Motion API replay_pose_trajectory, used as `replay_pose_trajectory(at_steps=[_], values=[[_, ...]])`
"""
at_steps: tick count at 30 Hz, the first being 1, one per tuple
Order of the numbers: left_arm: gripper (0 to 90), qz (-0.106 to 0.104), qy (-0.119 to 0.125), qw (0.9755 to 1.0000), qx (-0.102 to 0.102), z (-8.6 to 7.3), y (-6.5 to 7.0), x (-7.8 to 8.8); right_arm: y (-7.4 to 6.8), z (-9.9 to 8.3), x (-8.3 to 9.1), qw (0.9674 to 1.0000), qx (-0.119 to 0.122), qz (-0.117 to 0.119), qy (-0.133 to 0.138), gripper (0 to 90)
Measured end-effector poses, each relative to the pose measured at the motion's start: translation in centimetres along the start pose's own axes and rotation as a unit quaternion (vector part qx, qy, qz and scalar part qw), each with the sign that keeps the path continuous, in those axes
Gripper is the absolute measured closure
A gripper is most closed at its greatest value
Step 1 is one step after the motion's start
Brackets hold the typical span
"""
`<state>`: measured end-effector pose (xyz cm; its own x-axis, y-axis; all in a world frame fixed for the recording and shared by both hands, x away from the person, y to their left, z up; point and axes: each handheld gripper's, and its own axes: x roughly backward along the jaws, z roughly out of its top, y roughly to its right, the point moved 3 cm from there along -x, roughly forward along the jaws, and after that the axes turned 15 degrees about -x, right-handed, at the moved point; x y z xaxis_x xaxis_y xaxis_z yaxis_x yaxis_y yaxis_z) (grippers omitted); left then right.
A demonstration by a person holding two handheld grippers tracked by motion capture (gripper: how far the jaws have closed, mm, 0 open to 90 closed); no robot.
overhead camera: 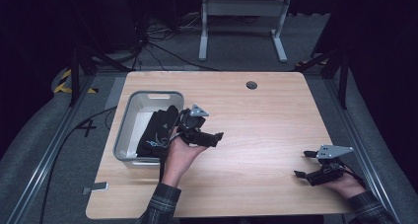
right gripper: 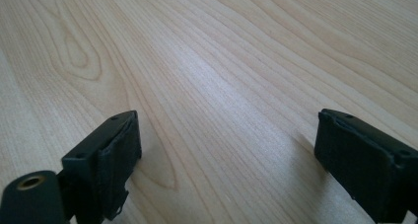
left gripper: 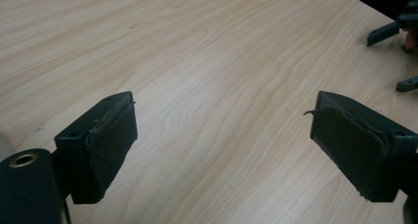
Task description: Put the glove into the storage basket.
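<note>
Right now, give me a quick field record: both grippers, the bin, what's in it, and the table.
left gripper: open, holding nothing, over the table just right of the bin
right gripper: open, holding nothing, near the table's right edge
bin: grey, at the table's left side
dark cloth items: piled inside the bin
table: light wood

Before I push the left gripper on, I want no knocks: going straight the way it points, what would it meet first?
Probably nothing soon: the open left gripper faces bare table. Far ahead, slightly right of its line, rests the right gripper, though depth is unclear.
</note>
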<state>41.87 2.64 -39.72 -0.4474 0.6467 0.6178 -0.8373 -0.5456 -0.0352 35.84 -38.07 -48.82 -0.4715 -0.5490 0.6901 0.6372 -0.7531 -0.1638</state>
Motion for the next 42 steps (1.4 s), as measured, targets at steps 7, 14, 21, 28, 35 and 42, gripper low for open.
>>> replay_pose_trajectory(at_steps=[7, 14, 21, 28, 35, 42], values=[[12.1, -0.019, -0.005, 0.9997, -0.012, -0.4, 2.3, -1.9, 0.0, 0.0, 0.0, 1.0, 0.0, 0.0, 0.0, 11.1], [13.8, -0.02, -0.011, 0.9993, -0.031, -1.5, 4.2, -3.5, 0.0, 0.0, 0.0, 1.0, 0.0, 0.0, 0.0, 11.1], [13.8, -0.035, -0.023, 0.9983, -0.04, -2.9, 5.7, -4.8, 0.0, 0.0, 0.0, 1.0, 0.0, 0.0, 0.0, 11.1], [12.8, -0.044, -0.04, 0.9967, -0.056, -4.3, 7.2, -6.1, 0.0, 0.0, 0.0, 1.0, 0.0, 0.0, 0.0, 11.1], [8.1, -0.054, -0.063, 0.9927, -0.088, -5.0, 8.6, -7.8, 0.0, 0.0, 0.0, 1.0, 0.0, 0.0, 0.0, 11.1], [2.7, -0.034, -0.074, 0.9896, -0.119, -5.5, 9.1, -8.6, 0.0, 0.0, 0.0, 1.0, 0.0, -0.001, 0.0, 11.1]])
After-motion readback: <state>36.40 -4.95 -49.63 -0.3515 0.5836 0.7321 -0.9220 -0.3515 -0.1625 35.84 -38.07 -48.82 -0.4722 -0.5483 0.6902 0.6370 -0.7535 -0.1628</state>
